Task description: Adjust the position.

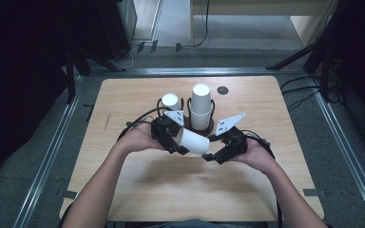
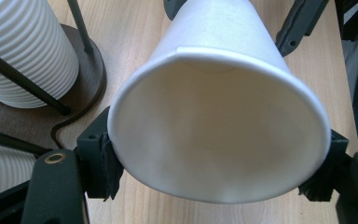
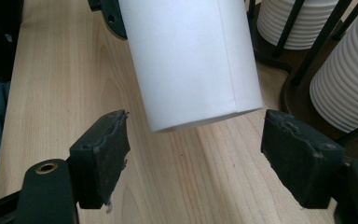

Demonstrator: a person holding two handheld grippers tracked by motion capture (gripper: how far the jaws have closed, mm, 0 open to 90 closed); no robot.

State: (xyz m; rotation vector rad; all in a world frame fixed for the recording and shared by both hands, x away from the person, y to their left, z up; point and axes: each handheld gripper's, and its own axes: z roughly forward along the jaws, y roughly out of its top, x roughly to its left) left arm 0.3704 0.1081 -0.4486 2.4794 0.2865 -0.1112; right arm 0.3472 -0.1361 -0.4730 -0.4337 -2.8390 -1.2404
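A white paper cup [image 1: 194, 141] lies on its side in the air over the wooden table [image 1: 138, 185], between my two grippers. My left gripper [image 1: 179, 140] is shut on it near the rim. In the left gripper view the cup's open mouth [image 2: 219, 126] faces the camera and both pads of the left gripper [image 2: 214, 168] press on its sides. My right gripper [image 1: 211, 147] stands open at the cup's closed end. In the right gripper view the cup's base [image 3: 191, 60] hangs just ahead of the right gripper [image 3: 198, 144], with clear gaps to both pads.
Just behind the grippers, two stacks of ribbed white cups stand in black wire holders on a dark base: a tall stack [image 1: 201, 107] and a shorter one [image 1: 171, 101]. A dark round spot [image 1: 223, 90] marks the table's far side. Cables trail from both grippers.
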